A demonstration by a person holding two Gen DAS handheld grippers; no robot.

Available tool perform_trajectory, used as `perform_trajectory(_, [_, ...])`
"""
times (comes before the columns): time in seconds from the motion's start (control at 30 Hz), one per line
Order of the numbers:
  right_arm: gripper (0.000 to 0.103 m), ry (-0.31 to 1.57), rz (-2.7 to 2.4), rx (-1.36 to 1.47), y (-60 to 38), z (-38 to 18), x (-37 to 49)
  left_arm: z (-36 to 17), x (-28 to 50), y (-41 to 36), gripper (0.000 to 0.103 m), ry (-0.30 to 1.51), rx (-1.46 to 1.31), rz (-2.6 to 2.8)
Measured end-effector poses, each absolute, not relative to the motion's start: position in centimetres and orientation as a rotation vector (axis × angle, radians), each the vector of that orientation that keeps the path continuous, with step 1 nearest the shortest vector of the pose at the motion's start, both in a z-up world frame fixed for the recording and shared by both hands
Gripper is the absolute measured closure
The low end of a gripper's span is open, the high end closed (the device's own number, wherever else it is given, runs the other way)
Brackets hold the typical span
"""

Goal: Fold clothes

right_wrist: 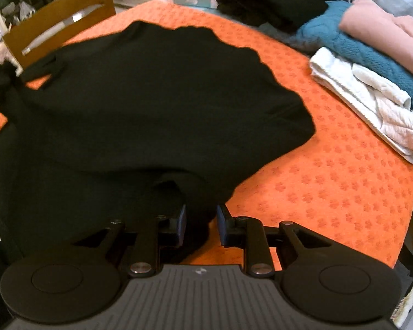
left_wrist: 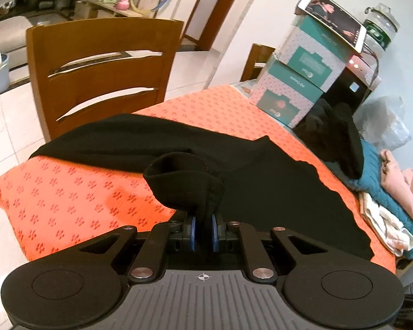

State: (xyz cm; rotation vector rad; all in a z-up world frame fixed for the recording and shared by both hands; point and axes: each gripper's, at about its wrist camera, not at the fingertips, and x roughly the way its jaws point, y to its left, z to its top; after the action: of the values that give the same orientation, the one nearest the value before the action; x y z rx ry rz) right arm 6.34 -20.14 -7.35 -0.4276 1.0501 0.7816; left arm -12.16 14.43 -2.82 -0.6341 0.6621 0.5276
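left gripper (left_wrist: 203,227): black linkage arms showing silver rivets, blue pads, grey ribbed housing bearing crosshair mark
right gripper (right_wrist: 200,227): showing matching build

A table with an orange cloth (right_wrist: 330,192) fills most of both views. The cloth has little red flower shapes all over it.

A big black garment (right_wrist: 151,96) lies spread in the middle of the cloth. At the right of the frame sits a pile of clothes: a white one (right_wrist: 371,101) at the front, a blue knitted one (right_wrist: 352,46) behind it, a pink one (right_wrist: 385,27) on top, and more black clothes (right_wrist: 269,2) at the top.

In the left wrist view, two dotted boxes (left_wrist: 297,82) stand stacked at the upper right, on the far end of the table.
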Motion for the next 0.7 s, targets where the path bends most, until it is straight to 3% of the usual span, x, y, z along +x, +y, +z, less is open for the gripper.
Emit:
perform_trajectory(0.07, [0.098,1.041,0.749,-0.451,-19.7,-7.6,6.1,-2.5,-11.9,14.7,0.089,0.66,-0.628,0.519])
perform_trajectory(0.3, [0.099,0.985,0.69,-0.584,-21.1,-5.6,3.7,-3.0,-12.2,15.0,0.089,0.688,-0.623,0.493])
perform_trajectory(0.57, [0.098,1.025,0.664,-0.616,-20.9,-8.4,3.1,-5.3,-14.0,15.0,0.088,0.759,-0.632,0.469])
perform_trajectory(0.7, [0.098,1.032,0.659,-0.6,-21.0,-8.3,3.0,-6.3,-15.1,14.9,0.078,0.791,-0.642,0.461])
